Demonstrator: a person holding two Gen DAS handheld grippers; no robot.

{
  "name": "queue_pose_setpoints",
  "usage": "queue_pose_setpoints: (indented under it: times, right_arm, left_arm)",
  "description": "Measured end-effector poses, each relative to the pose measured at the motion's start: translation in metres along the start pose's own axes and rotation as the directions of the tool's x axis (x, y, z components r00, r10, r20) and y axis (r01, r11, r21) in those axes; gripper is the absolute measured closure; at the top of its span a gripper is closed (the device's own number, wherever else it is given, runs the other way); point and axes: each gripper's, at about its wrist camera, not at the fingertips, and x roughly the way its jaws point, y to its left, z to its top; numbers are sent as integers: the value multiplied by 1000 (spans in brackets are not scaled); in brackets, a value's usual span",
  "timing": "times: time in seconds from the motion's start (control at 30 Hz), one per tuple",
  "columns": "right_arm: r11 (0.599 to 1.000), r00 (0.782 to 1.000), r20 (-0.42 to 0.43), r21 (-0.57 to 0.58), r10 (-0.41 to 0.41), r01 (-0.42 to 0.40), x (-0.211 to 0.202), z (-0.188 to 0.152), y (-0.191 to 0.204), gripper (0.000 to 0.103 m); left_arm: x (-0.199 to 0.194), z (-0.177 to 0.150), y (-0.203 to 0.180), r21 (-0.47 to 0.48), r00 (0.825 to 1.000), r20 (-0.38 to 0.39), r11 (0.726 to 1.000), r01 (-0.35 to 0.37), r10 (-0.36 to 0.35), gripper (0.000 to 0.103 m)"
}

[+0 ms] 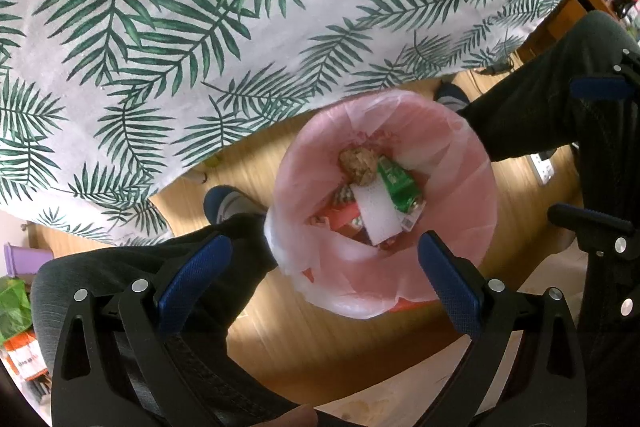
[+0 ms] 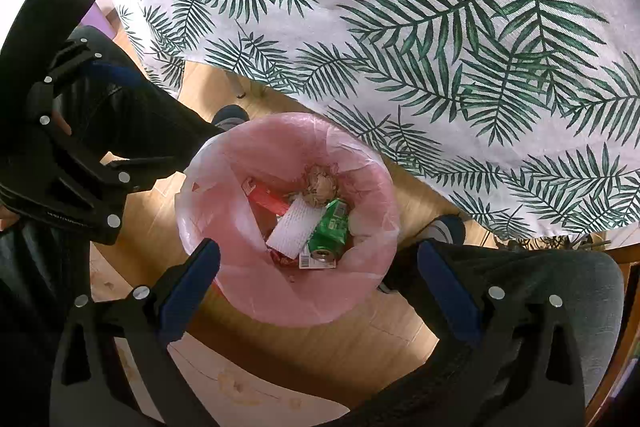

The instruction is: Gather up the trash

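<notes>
Both hand-held grippers hang above a trash bin (image 1: 384, 203) lined with a pink bag (image 2: 288, 291), which stands on the wooden floor (image 1: 320, 347) just off the edge of the counter (image 1: 200, 27). The counter is draped in a white cloth printed with green palm leaves.

The left hand-held gripper (image 1: 326, 267) has its blue-padded fingers spread wide with nothing between them; the bin's near rim shows through the gap. The right hand-held gripper (image 2: 318, 271) is likewise spread wide and empty, its fingers framing the bin from the other side.

Inside the bag lies the collected trash: a crumpled brown paper ball (image 2: 320, 187) toward the counter side, a crushed green can (image 2: 330, 231) touching it, a white ribbed sheet (image 2: 294, 227) lying just beside the can and partly over a red package (image 2: 266, 199). A small label with a barcode (image 2: 306, 261) sits by the can's open end.

The person's dark-trousered legs (image 1: 560, 99) flank the bin, a shoe (image 1: 224, 205) resting on the floor on each side of it.
</notes>
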Motion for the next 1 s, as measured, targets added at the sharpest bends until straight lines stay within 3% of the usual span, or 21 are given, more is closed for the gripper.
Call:
queue_pose_setpoints:
  times: [1.0]
  right_arm:
    - [1000, 1000, -15, -21, 19, -19, 2, -2, 2, 5]
  left_arm:
    - [7, -2, -7, 35, 999, -46, 999, 24, -22, 6]
